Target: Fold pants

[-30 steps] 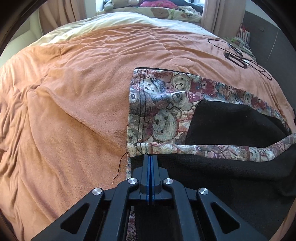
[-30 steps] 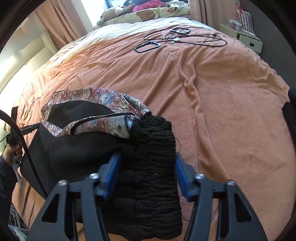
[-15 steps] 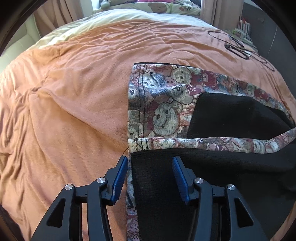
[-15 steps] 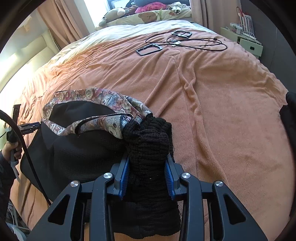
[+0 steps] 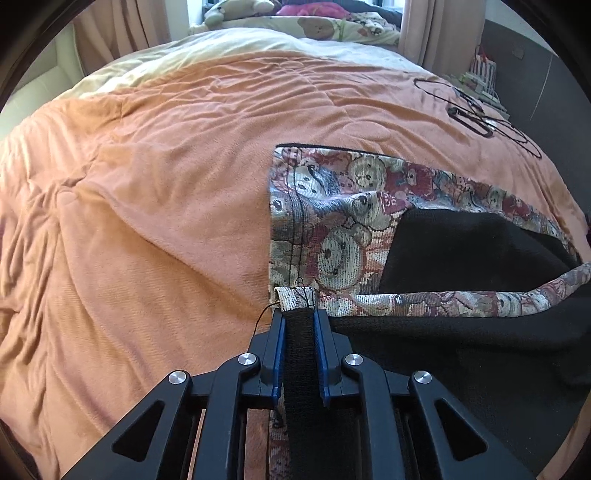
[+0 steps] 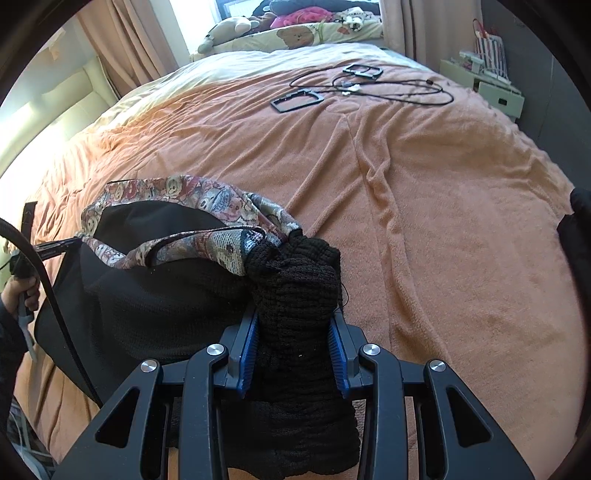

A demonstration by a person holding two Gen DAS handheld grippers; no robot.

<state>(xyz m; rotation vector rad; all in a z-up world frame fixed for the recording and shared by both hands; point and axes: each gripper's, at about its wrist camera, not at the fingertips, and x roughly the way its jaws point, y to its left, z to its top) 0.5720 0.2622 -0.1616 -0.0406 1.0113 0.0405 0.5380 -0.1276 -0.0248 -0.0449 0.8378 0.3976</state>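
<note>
The pants [image 5: 461, 251] are black knit with a bear-print lining [image 5: 332, 221] and lie partly folded on the orange blanket [image 5: 147, 221]. My left gripper [image 5: 299, 325] is closing on a black strip of the pants just below the bear-print hem corner, and its pads press on the cloth. In the right wrist view, the pants [image 6: 166, 288] spread to the left. My right gripper [image 6: 295, 332] is shut on the bunched black ribbed waistband [image 6: 299, 280]. The left gripper [image 6: 75, 242] shows there at the pants' far-left edge, held by a hand [image 6: 22, 295].
Black cables and two flat black frames [image 6: 297, 99] lie on the far part of the bed. Pillows and a plush toy [image 6: 229, 31] sit at the head. A pale nightstand [image 6: 495, 88] stands at the right. Something dark [image 6: 576, 236] hangs at the bed's right edge.
The left gripper opened over the pants' edge, then closed on the black cloth. The right gripper closed from wide onto the waistband, which bunched up between its pads.
</note>
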